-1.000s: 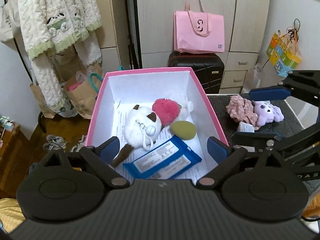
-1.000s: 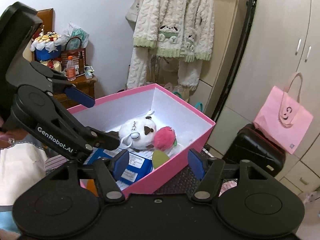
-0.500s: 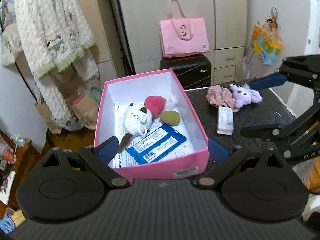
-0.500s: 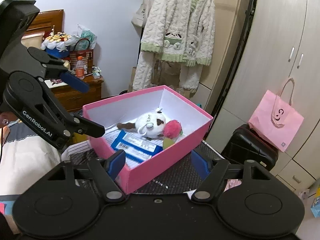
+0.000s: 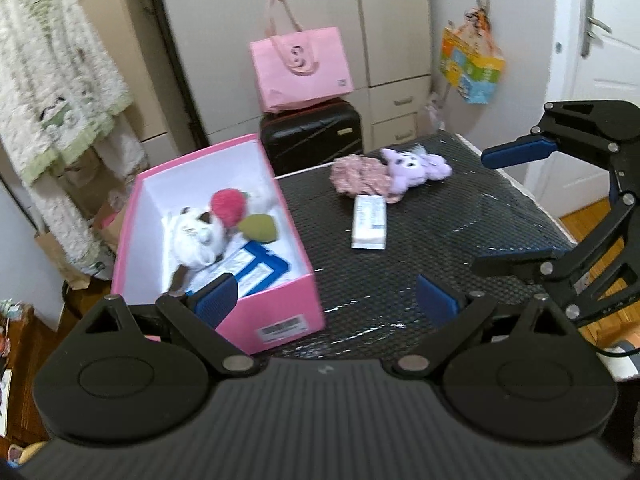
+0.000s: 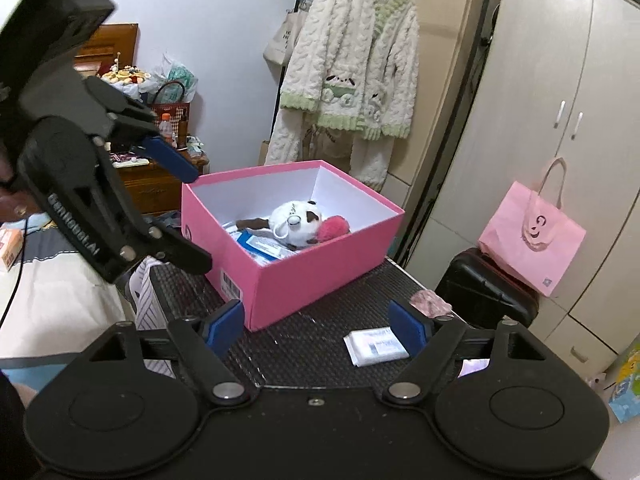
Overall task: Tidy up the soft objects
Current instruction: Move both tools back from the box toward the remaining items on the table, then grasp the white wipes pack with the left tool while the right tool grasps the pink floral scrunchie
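Looking like a home bedroom: fleecy pyjamas (image 6: 352, 80) hanging beside the wardrobe (image 6: 560, 100), suitcase (image 6: 484, 292) standing below it, bedding (image 6: 52, 280) lying further left.

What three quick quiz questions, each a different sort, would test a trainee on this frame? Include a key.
1. True or false: the lilac plush toy lies inside the pink cardboard box.
2. Multiple choice: the flat white packet lies (A) in the box, (B) on the black mesh table top, (C) between the right gripper's jaws.
3. Fill in: the left gripper and the right gripper are both ____ and hold nothing.

Key:
1. False; it lies on the table top beside the pink ruffled fabric piece.
2. B.
3. Open; the right gripper's jaws have just been opening.
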{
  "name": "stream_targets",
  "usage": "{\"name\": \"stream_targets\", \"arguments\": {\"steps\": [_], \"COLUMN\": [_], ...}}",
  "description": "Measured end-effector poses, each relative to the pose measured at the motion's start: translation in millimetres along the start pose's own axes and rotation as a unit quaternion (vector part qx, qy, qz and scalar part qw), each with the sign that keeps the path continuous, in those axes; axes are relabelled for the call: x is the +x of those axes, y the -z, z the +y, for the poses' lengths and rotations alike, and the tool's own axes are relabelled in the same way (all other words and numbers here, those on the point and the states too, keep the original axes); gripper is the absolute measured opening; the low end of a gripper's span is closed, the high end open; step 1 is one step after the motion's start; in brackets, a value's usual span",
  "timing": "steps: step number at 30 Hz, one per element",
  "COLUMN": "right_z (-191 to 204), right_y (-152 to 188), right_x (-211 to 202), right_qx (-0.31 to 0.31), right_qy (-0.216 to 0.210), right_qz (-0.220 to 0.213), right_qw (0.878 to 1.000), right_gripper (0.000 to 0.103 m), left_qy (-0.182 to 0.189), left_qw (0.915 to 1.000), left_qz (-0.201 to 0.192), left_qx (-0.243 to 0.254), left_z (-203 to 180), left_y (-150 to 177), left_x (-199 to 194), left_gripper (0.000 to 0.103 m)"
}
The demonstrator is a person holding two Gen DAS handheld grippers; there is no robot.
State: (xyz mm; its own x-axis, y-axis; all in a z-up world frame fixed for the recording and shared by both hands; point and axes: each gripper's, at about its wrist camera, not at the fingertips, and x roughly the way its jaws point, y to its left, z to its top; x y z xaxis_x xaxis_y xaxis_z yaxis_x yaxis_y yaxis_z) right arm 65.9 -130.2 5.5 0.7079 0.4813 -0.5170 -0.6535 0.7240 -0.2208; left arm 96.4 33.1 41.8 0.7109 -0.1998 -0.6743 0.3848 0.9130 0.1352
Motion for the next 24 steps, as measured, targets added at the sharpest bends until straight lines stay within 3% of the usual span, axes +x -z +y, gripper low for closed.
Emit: {"name": "stream_targets", "arguments": {"steps": [10, 15, 24], "right_z": [-56.6, -82.7, -128.5], "right_y": [46.4, 65.1, 87.9], "right_x": [4.0, 18.9, 62.7], "right_qx": [0.068, 0.097, 0.164], "right_qy": [0.064, 0.055, 0.031], "right_qz": [0.011, 0.016, 0.007], "right_qw": [0.996, 0.994, 0.986], "right_gripper": [0.084, 0.084, 0.086], "left_qy": [0.025, 0.026, 0.028], "left_qw": [0.9993, 0.9979, 0.9975], "left_qz": [-0.023, -0.053, -0.064], "left_qx": [0.014, 0.027, 0.007], "left_z": [-32.9, -46.5, -59.9], "left_y": [-10.8, -13.6, -14.2], "left_x": [34.5, 51.0, 99.1], "left_gripper": [0.097, 0.096, 0.097]}}
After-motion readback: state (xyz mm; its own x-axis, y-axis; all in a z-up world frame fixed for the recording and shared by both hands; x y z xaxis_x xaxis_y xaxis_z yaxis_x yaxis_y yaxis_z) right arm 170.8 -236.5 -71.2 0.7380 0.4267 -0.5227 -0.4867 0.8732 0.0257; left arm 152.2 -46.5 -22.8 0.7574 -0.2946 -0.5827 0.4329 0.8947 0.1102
